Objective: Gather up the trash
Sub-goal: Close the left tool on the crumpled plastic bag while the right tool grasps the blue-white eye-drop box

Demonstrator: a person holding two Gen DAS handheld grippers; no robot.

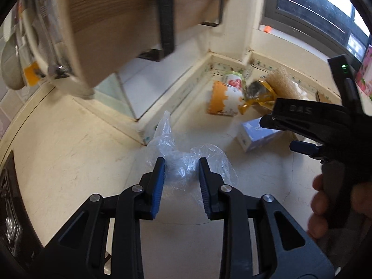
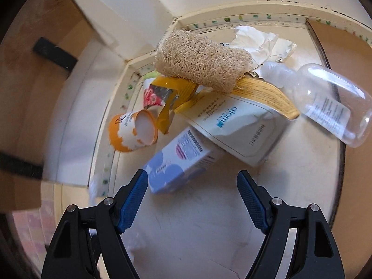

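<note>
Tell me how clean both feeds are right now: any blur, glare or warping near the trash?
Left wrist view: wooden cabinet at top is motion-smeared, window blown out white, clear plastic bag between the left tongs fairly sharp. Right wrist view: clear bottle shows highlights, left edge smeared, blue box readable; fisheye bends the counter edges in both.

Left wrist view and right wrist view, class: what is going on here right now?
A person with a handheld gripper in each hand is gathering trash on a cream counter. The left gripper is open, its fingers either side of a crumpled clear plastic bag. The right gripper is open and points at the pile in the corner: a lilac box nearest, then a white pouch, an orange cup on its side, a loofah and a clear bottle. Nothing is gripped yet.
</note>
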